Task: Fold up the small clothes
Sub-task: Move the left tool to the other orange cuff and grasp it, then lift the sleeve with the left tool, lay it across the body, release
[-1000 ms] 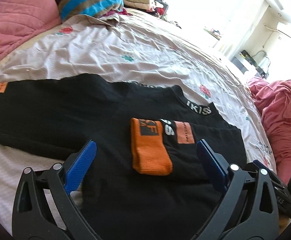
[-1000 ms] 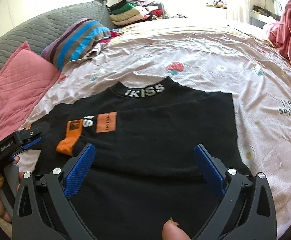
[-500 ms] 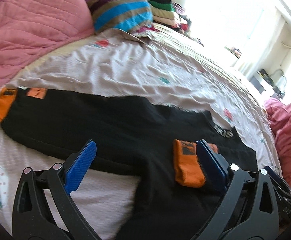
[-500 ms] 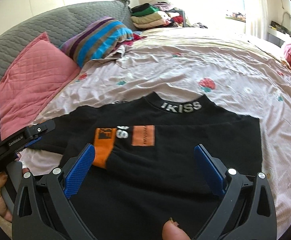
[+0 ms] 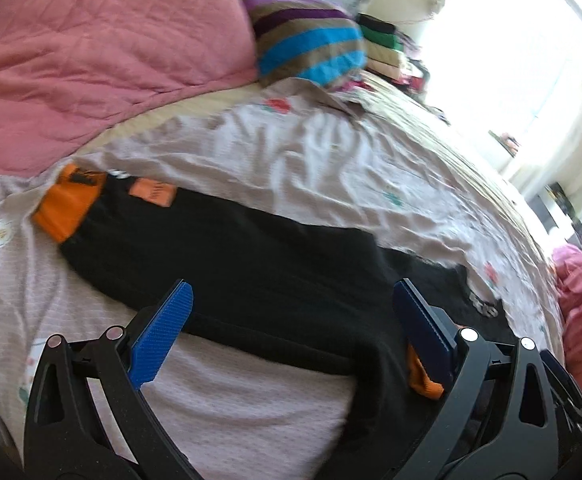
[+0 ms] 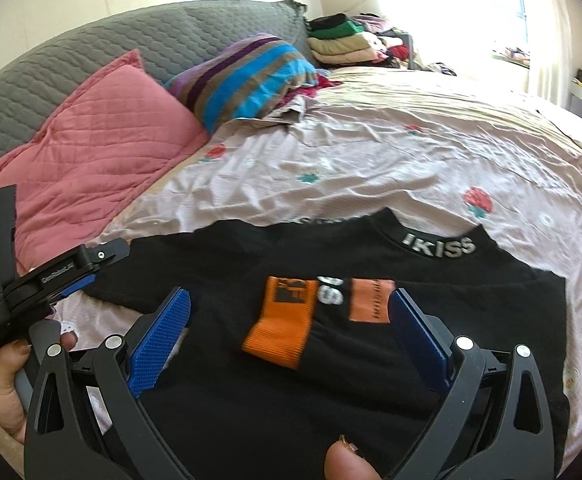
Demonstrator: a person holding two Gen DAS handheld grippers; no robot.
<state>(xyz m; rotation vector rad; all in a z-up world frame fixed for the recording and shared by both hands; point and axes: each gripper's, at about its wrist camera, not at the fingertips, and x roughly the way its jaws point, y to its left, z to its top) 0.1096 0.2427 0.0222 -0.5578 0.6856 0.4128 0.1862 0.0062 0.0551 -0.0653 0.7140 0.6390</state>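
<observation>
The black top (image 6: 371, 360) lies flat on the bed (image 6: 371, 168), near its front edge — one sleeve already folded across the chest, the other (image 5: 219, 256) stretched toward the pink pillow (image 5: 103, 52). It looks light, soft and limp. The orange cuff (image 5: 67, 204) is the best grip — thicker, ribbed. Left gripper (image 5: 291, 328) and right gripper (image 6: 291, 332) are both spread, empty.

Black top (image 6: 351, 380), orange cuff (image 6: 281, 330)
</observation>
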